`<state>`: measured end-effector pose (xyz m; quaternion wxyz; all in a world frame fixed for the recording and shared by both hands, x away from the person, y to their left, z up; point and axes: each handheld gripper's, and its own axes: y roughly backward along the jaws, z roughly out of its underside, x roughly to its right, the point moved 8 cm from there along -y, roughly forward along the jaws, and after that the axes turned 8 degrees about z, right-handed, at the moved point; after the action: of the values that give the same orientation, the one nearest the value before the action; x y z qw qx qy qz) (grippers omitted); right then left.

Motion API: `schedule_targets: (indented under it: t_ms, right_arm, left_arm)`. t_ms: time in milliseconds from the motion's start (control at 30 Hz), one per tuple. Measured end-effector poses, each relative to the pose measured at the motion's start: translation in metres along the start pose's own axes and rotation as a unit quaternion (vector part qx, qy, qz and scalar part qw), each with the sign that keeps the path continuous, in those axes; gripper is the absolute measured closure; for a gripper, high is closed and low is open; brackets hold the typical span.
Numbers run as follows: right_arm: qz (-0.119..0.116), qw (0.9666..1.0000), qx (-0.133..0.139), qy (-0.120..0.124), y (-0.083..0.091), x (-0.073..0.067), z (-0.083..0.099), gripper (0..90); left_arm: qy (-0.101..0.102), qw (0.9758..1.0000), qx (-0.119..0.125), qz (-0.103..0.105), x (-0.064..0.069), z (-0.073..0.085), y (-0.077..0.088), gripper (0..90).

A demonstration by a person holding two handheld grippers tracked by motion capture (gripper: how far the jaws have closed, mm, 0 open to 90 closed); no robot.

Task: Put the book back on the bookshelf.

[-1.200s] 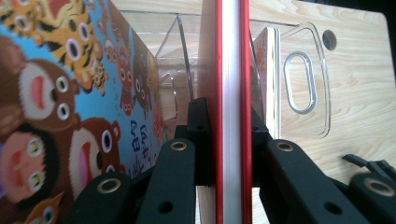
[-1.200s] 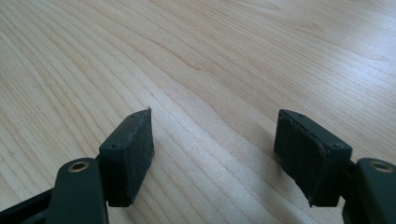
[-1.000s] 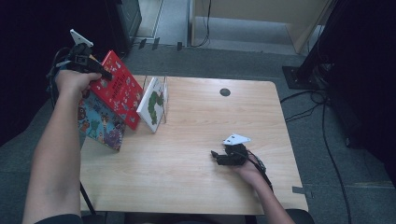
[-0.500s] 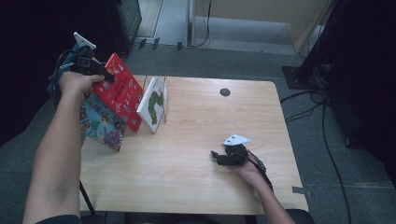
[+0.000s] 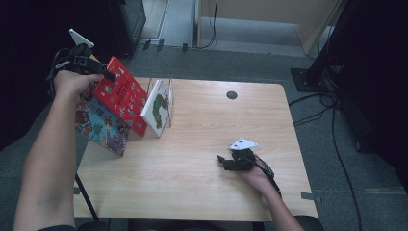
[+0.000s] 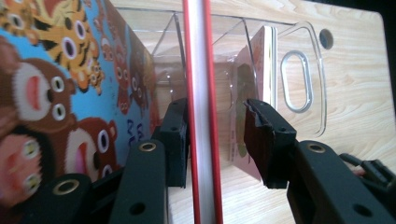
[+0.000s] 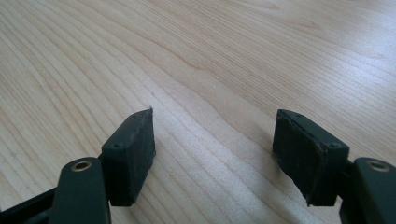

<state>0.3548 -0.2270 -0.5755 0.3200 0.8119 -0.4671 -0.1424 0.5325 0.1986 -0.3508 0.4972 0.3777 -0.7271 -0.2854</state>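
A red book [image 5: 120,98] leans in a clear plastic holder [image 6: 303,79] at the table's left edge. Beside it stand a colourful animal book [image 5: 98,127] and a white book with a green picture [image 5: 158,106]. My left gripper [image 5: 107,74] is at the red book's top corner. In the left gripper view its jaws [image 6: 217,109] straddle the red book's edge [image 6: 201,93]: the left jaw touches it and the right jaw stands apart. My right gripper [image 5: 222,161] rests low over the bare wooden table [image 5: 192,192], open with nothing between its fingers [image 7: 212,126].
A dark round hole [image 5: 232,95] sits in the tabletop near the far edge. Cables [image 5: 332,120] run over the grey floor to the right. Dark equipment stands behind the table at the left and right.
My left gripper has shifted only slightly at the red book's top corner. The right gripper has not moved.
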Motion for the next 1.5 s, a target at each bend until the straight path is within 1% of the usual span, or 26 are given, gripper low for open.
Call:
schedule_targets:
  t_ms: [133,300,367,433,500,633,700,767,867,1033,1133,1233,1333,1433,1500]
  right_arm:
    - [0.0,1.0,0.0,0.0,0.0,0.0,0.0,29.6]
    - [0.0,1.0,0.0,0.0,0.0,0.0,0.0,29.7]
    - [0.0,1.0,0.0,0.0,0.0,0.0,0.0,29.6]
    - [0.0,1.0,0.0,0.0,0.0,0.0,0.0,29.6]
    - [-0.001,1.0,0.0,0.0,0.0,0.0,0.0,29.6]
    - [0.002,1.0,-0.001,-0.002,0.0,0.0,0.0,27.9]
    - [0.001,1.0,-0.002,-0.001,0.0,0.0,0.0,27.4]
    - [0.002,1.0,-0.002,-0.001,0.0,0.0,0.0,26.9]
    - [0.002,1.0,-0.002,0.0,0.0,0.001,0.001,26.6]
    - [0.0,1.0,-0.002,0.002,0.0,0.0,0.001,25.4]
    - [-0.003,1.0,-0.003,0.002,0.0,-0.001,0.001,24.8]
    - [-0.005,1.0,-0.004,0.002,0.0,-0.001,0.001,24.5]
    - [-0.006,1.0,-0.003,0.006,0.001,-0.001,0.001,24.1]
    - [-0.008,0.9999,-0.004,0.008,0.001,-0.001,0.002,23.9]
    - [-0.008,0.9999,-0.004,0.008,0.001,-0.001,0.002,23.9]
  left_arm:
    - [-0.001,1.0,0.005,0.003,0.001,0.003,0.008,58.4]
    - [0.004,0.9996,0.024,0.012,0.0,0.003,0.024,55.6]
    - [0.0,0.9993,0.032,0.018,0.003,0.002,0.031,55.5]
    - [-0.002,0.999,0.041,0.018,0.007,0.001,0.037,55.3]
    - [-0.009,0.9989,0.043,0.018,0.011,0.003,0.042,55.1]
    - [-0.019,0.9987,0.043,0.019,0.021,0.007,0.045,53.6]
    - [-0.018,0.9982,0.048,0.031,0.027,0.009,0.046,51.7]
    - [-0.023,0.9979,0.046,0.039,0.033,0.014,0.045,51.8]
    - [-0.03,0.998,0.039,0.041,0.039,0.021,0.042,51.2]
    - [-0.04,0.9969,0.039,0.056,0.047,0.033,0.035,50.3]
    - [-0.046,0.9969,0.037,0.053,0.05,0.039,0.031,49.7]
    - [-0.049,0.9966,0.037,0.055,0.053,0.045,0.026,48.6]
    - [-0.059,0.9963,0.029,0.055,0.055,0.052,0.021,48.1]
    - [-0.061,0.9958,0.031,0.062,0.058,0.059,0.017,47.7]
    - [-0.066,0.9958,0.027,0.058,0.056,0.063,0.014,47.1]
